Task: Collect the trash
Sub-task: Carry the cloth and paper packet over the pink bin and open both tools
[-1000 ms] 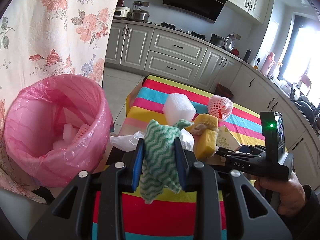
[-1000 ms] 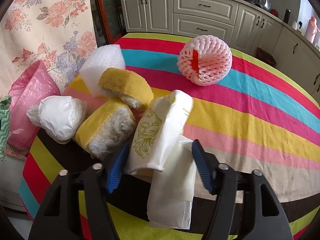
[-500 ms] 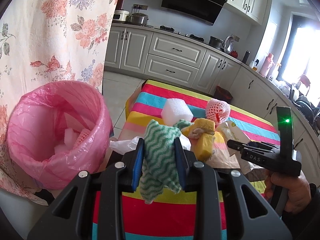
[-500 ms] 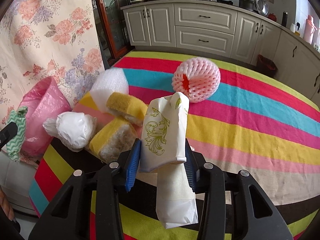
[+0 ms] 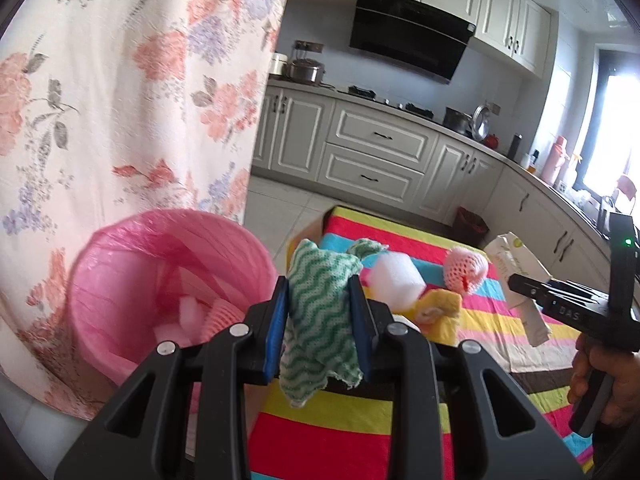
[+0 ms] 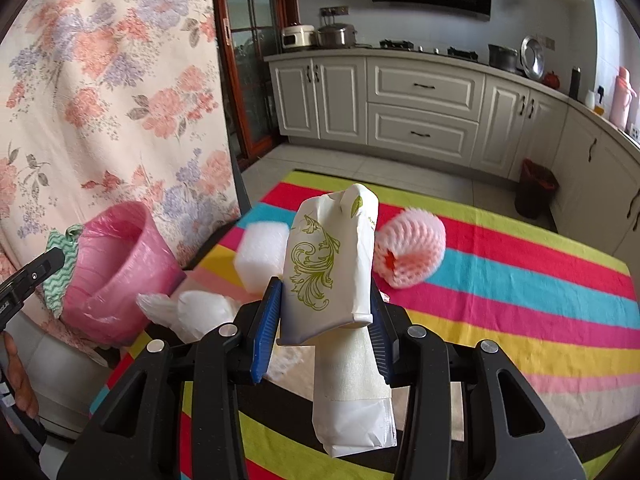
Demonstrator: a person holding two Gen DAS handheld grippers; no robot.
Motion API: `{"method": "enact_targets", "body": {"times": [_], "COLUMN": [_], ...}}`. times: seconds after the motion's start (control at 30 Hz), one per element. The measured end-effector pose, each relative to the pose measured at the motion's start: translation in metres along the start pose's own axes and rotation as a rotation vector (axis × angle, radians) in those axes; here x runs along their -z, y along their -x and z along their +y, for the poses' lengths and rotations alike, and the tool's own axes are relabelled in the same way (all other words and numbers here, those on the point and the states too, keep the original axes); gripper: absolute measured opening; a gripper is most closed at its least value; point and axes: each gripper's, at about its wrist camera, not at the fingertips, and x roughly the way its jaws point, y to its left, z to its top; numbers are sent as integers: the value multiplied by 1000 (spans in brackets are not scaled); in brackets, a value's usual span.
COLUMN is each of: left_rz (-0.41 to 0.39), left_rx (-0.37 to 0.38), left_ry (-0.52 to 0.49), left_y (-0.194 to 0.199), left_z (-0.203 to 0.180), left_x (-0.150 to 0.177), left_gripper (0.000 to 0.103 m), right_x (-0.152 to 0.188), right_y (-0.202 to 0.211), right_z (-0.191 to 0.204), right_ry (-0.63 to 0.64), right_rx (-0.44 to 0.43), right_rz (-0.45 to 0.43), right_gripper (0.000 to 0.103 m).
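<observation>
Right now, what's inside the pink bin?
Inside the pink bin: white foam pieces and a pink foam net. The left gripper's fingers hide the rest.

The bin liner (image 5: pixel 132 280) is thin pink plastic film, crinkled and slightly glossy. Just beside it hangs a soft woven cloth (image 5: pixel 320 320) with green zigzags. Farther from the liner, the paper bag (image 6: pixel 332 264) looks matt white, the foam block (image 6: pixel 262 256) pebbled, the fruit net (image 6: pixel 412 252) spongy mesh, the striped tablecloth (image 6: pixel 520 300) matt fabric.
</observation>
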Motion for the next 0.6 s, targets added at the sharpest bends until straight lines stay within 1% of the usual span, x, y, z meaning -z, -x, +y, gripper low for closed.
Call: {"method": "enact_targets", "body": {"times": [0.27, 0.6], "left_rz": [-74, -118], "left_rx": [-91, -145], "left_ry": [34, 61], "left_y": [21, 34], "left_z": [41, 73], "left_x": [-24, -40], "left_gripper": [29, 29], "right_x": [-28, -57], "right_y": [0, -10], "right_z": [46, 113], "right_ry": [78, 167], "right_rx": [-69, -173], "right_rz": [-42, -64], "right_gripper": [40, 40]}}
